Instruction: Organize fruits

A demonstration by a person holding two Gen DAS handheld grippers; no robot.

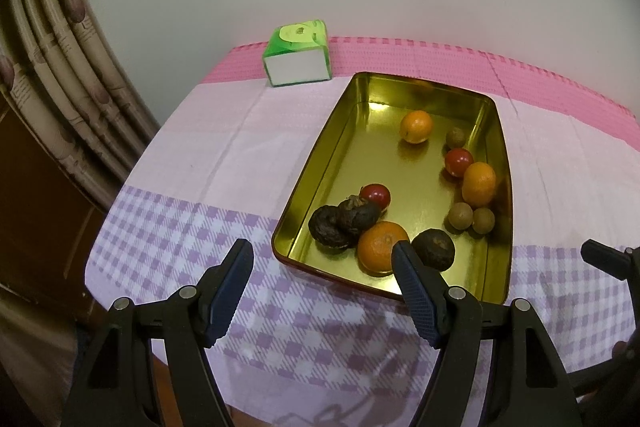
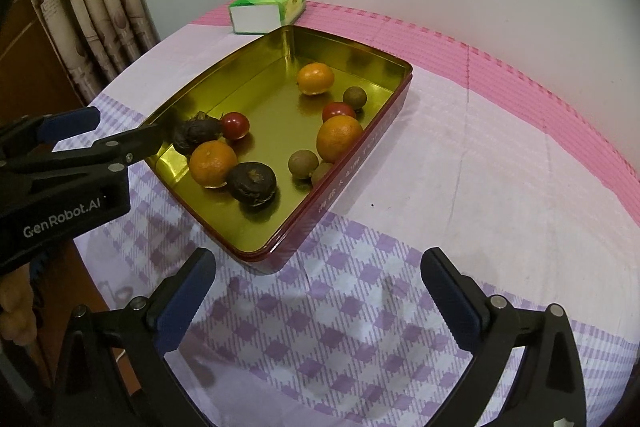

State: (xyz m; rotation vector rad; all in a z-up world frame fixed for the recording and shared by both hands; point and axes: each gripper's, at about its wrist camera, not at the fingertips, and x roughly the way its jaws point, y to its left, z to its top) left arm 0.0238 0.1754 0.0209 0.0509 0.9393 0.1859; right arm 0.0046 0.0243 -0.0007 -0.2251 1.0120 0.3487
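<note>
A gold tin tray (image 1: 320, 163) (image 2: 276, 107) with red outer walls holds several fruits: oranges (image 1: 416, 126) (image 2: 316, 79), red tomatoes (image 1: 459, 161) (image 2: 235, 125), small brown longans (image 1: 460, 215) (image 2: 303, 164) and dark wrinkled fruits (image 1: 434, 249) (image 2: 252, 183). My left gripper (image 1: 322, 247) is open and straddles the tray's near left corner. One finger is over the checked cloth, the other above the inside beside the nearest orange (image 1: 382, 247); neither pad presses on anything. My right gripper (image 2: 320, 255) stands wide open over the cloth, just short of the tray's near corner, with nothing between its fingers.
A green tissue box (image 1: 298, 53) (image 2: 268, 9) sits at the table's back edge by the wall. A curtain (image 1: 60, 67) (image 2: 100, 7) hangs at the left, past the table's rounded edge. To the tray's right the pink and lilac cloth (image 2: 500, 167) is bare.
</note>
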